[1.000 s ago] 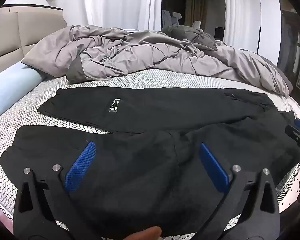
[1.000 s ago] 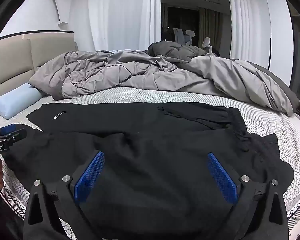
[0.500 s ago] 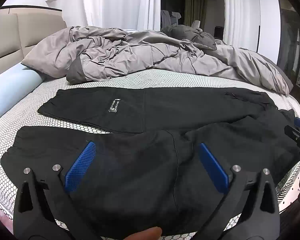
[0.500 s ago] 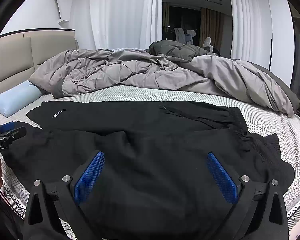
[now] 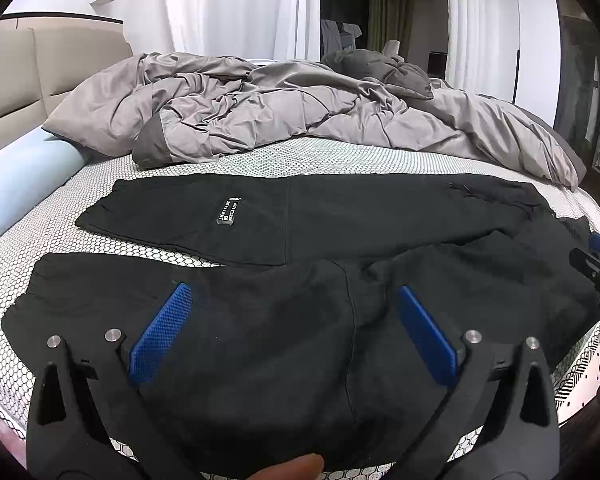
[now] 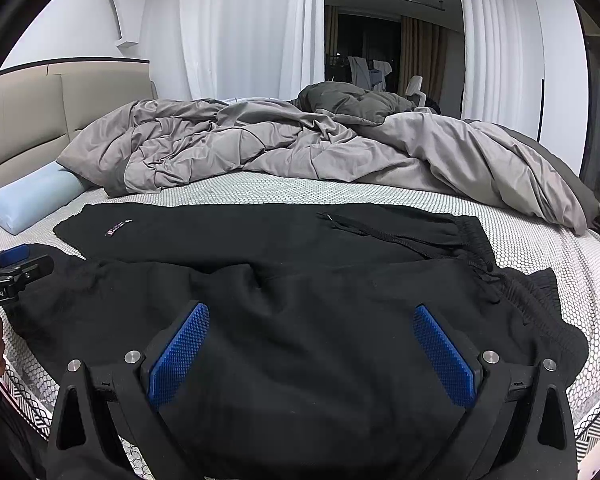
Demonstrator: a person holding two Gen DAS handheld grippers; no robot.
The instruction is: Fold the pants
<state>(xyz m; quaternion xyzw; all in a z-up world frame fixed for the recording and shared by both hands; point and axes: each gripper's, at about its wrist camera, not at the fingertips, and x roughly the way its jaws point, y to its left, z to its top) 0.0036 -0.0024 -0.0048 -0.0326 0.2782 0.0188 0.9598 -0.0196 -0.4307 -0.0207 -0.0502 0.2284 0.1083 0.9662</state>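
Black pants [image 5: 340,220] lie flat on the bed [image 5: 300,160], long axis running crosswise in front of both tools: waistband [image 6: 476,236] off to the right, leg cuffs out to the left. The far leg is stretched straight with a small label [image 5: 229,212] on it; the near leg sits rumpled directly under the fingers. The left hand-held gripper [image 5: 292,328] hovers over the near leg, blue pads spread wide and holding nothing. The right hand-held gripper [image 6: 312,344] is just as wide apart over the seat area, also empty. Beyond the pants, a crumpled grey duvet [image 6: 300,148] piles across the far side. A pale blue bolster pillow [image 5: 16,180] sits far left against the beige headboard [image 6: 60,104]. The sheet has a honeycomb print, with white curtains [image 6: 240,28] behind.
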